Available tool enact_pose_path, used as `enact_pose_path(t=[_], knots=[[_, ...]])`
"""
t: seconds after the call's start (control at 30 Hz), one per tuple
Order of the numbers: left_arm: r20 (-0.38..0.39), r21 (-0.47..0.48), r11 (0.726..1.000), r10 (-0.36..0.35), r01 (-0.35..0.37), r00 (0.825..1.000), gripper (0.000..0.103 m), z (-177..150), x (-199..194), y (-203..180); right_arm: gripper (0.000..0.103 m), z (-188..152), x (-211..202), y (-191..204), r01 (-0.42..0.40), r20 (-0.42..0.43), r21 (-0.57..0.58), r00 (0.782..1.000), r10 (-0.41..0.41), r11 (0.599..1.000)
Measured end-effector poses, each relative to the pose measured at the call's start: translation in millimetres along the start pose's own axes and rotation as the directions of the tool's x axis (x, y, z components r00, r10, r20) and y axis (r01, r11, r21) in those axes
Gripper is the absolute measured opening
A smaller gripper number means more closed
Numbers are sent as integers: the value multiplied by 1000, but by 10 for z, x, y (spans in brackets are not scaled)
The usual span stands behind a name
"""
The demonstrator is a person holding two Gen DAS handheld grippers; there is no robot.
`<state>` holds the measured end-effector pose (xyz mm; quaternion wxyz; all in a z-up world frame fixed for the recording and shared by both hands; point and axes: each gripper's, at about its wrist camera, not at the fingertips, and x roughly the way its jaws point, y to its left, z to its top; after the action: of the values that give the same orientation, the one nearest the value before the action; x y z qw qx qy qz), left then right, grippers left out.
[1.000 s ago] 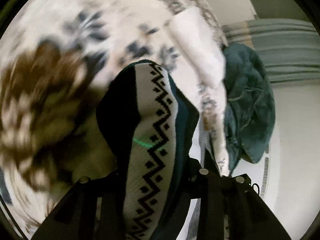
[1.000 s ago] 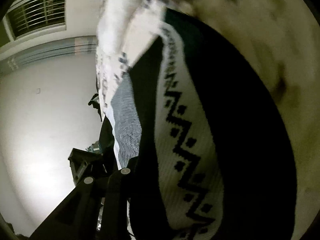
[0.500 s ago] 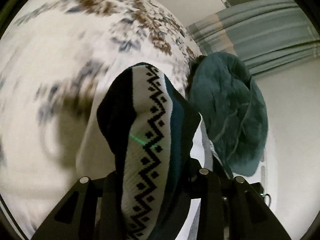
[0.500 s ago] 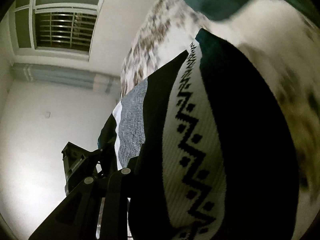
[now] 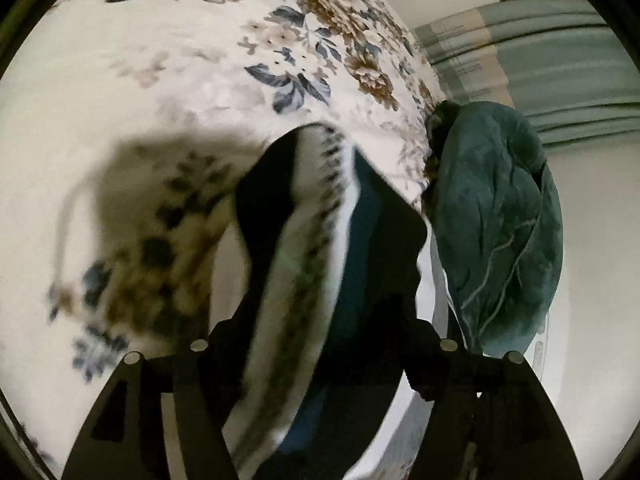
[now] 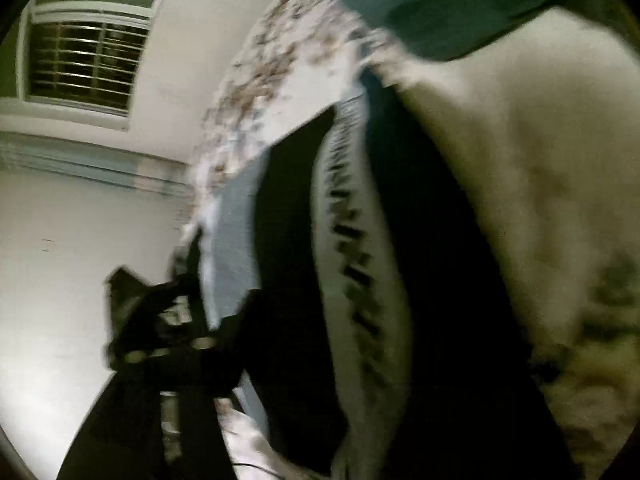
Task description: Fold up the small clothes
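A knit garment (image 5: 320, 264) with black, white and teal bands and a black zigzag pattern hangs between both grippers over a floral bed sheet (image 5: 192, 92). My left gripper (image 5: 320, 364) is shut on one end of it; the cloth bulges up between the fingers and is blurred. In the right wrist view the same garment (image 6: 360, 280) fills the middle. My right gripper (image 6: 304, 360) is shut on it; only the left finger (image 6: 136, 412) shows, the other is hidden by the cloth.
A dark green fleece garment (image 5: 496, 224) lies crumpled on the bed's far right edge, also at the top of the right wrist view (image 6: 440, 4). A striped curtain (image 5: 540, 60) and white wall lie beyond. A barred window (image 6: 84, 64) is at upper left.
Both grippers swung with the garment: the bed sheet now fills more of the left view and the green fleece moved right. The garment is shaking and blurred now.
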<state>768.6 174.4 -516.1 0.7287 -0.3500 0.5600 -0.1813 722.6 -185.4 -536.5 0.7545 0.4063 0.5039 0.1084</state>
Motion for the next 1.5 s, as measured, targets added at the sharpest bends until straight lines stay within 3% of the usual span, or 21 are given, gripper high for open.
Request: enact_pose_path(t=[0.1,0.17,0.23,0.27,0.3,0.4,0.53,0.57,0.63,0.67,0.7,0.73,0.87,0.97,1.1,1.3,1.5], knots=[[7,-5,1000,2,-2,1000,64,-290,-110,38,65,-95,-272,-192,47,32,12,998,-48,999],[20,7,999,40,-41,999,64,-464,-111,52,63,-148,-420,-289,40,52,30,998,-41,999],[60,11,996,85,-85,995,62,-597,-127,50,31,-140,-406,-296,29,68,31,997,-31,999],[83,17,995,97,-99,992,60,-621,-140,35,9,-142,-395,-262,38,65,9,997,-39,999],[102,33,991,122,-126,987,51,-636,-149,2,9,-150,-443,-234,53,78,-11,996,-52,999],[108,103,963,237,-248,966,51,-604,-62,-87,7,-188,-522,-137,188,116,-92,977,-177,978],[99,180,925,320,-333,942,52,-621,-10,-326,8,-245,-347,-277,286,50,-95,958,-283,953],[111,198,910,347,-363,931,52,-644,-31,-410,9,-240,-317,-265,306,44,-112,952,-303,945],[144,213,892,375,-399,916,58,-691,-92,-522,28,-229,-354,-191,348,39,-130,938,-346,929],[163,214,880,396,-425,903,66,-726,-127,-582,50,-225,-391,-138,385,49,-140,923,-382,912],[175,216,870,411,-442,895,86,-751,-148,-625,67,-227,-449,-53,437,73,-159,899,-431,885],[190,220,858,429,-464,883,98,-790,-172,-680,72,-266,-498,1,464,91,-176,886,-455,868],[277,261,787,493,-558,825,102,-1043,-259,-956,103,-410,-672,254,621,164,-256,783,-600,740],[304,289,736,536,-613,787,102,-1232,-290,-1142,103,-534,-865,457,688,230,-302,725,-650,660],[306,291,719,554,-631,774,102,-1493,-431,-1361,103,-744,-1259,774,733,321,-340,680,-660,589],[364,267,722,538,-638,761,102,-2010,-1018,-1890,103,-1136,-2033,1277,742,398,-375,670,-627,556],[427,272,717,508,-642,748,102,-2539,-1711,-2458,103,-1628,-2916,1850,737,463,-390,675,-574,552]])
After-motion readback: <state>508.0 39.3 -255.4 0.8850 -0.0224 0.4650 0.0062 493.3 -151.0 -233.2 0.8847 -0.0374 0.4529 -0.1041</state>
